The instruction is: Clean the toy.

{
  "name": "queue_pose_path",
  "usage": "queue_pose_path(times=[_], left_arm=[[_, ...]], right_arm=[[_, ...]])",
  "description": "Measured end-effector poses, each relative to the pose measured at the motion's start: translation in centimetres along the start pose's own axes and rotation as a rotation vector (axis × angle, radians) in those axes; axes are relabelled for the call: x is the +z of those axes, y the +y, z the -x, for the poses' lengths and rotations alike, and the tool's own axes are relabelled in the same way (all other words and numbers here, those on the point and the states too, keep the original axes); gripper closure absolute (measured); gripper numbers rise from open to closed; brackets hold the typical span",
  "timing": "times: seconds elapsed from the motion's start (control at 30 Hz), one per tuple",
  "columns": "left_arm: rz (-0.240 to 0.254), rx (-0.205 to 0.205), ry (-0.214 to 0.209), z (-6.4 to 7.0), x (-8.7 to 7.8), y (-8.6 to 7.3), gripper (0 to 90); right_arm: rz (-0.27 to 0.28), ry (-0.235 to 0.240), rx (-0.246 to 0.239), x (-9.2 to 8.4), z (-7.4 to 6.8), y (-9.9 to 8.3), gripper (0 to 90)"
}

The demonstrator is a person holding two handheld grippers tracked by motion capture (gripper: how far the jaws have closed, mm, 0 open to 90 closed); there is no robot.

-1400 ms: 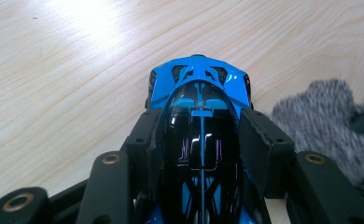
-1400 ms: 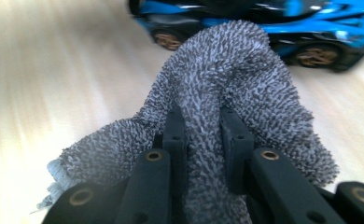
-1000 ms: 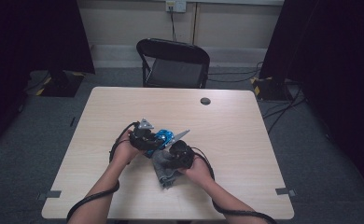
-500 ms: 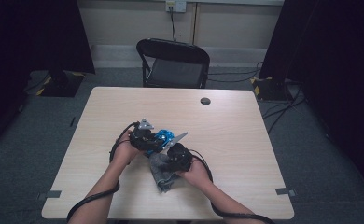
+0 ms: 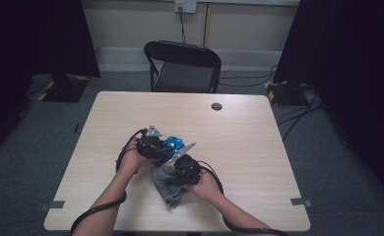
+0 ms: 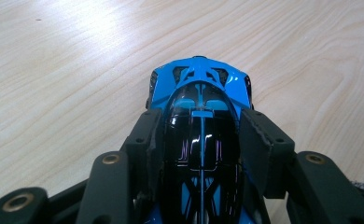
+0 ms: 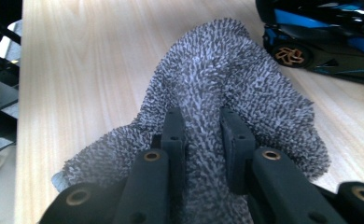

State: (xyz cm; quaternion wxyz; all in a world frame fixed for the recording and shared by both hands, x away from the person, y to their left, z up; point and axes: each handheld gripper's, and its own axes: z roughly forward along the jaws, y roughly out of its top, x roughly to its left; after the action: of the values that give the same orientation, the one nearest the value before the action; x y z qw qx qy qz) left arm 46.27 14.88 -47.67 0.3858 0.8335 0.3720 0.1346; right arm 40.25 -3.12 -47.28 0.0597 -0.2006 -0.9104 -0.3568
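Toy car [image 6: 200, 116], a blue-and-black model, sat on the worktop [image 5: 259, 132] clamped across its body by the left tool [image 6: 201, 135]. Just beside the car's wheel, the right tool [image 7: 202, 133] pinched a fold of grey microfibre cloth [image 7: 227, 74], jaws narrow on it. Wiping well probably meant keeping the car pinned steady and sweeping the cloth lightly along its bodywork.

A glossy blue-and-black toy car [image 6: 199, 121] (orange wheel spokes) beside a speckled grey cloth [image 7: 227, 88].
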Motion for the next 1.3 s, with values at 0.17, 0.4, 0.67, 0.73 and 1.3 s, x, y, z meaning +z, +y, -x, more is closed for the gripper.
queue_pose_path(times=[0.17, 0.4, 0.67, 0.73, 1.3], left_arm=[[-0.013, 0.013, 0.001, 0.0, 0.0, 0.1, 50.1], [-0.012, 0.041, -0.015, 0.3, 0.1, 0.3, 38.8], [0.02, 0.042, -0.052, 1.0, -1.0, 1.0, 31.0], [0.031, 0.045, -0.058, 1.3, -1.4, 1.3, 29.7], [0.083, 0.078, -0.201, 4.1, -4.3, 1.0, 21.2]], right_arm=[[-0.013, 0.002, -0.006, -0.1, 0.0, -0.2, 74.2], [-0.018, 0.003, -0.011, -0.5, 0.2, -0.5, 73.8], [-0.006, -0.025, 0.014, -1.7, 0.6, -1.1, 67.1], [-0.001, -0.025, 0.023, -1.8, 0.7, -1.2, 66.2], [0.098, -0.112, 0.094, -6.1, 1.9, -1.8, 36.1]])
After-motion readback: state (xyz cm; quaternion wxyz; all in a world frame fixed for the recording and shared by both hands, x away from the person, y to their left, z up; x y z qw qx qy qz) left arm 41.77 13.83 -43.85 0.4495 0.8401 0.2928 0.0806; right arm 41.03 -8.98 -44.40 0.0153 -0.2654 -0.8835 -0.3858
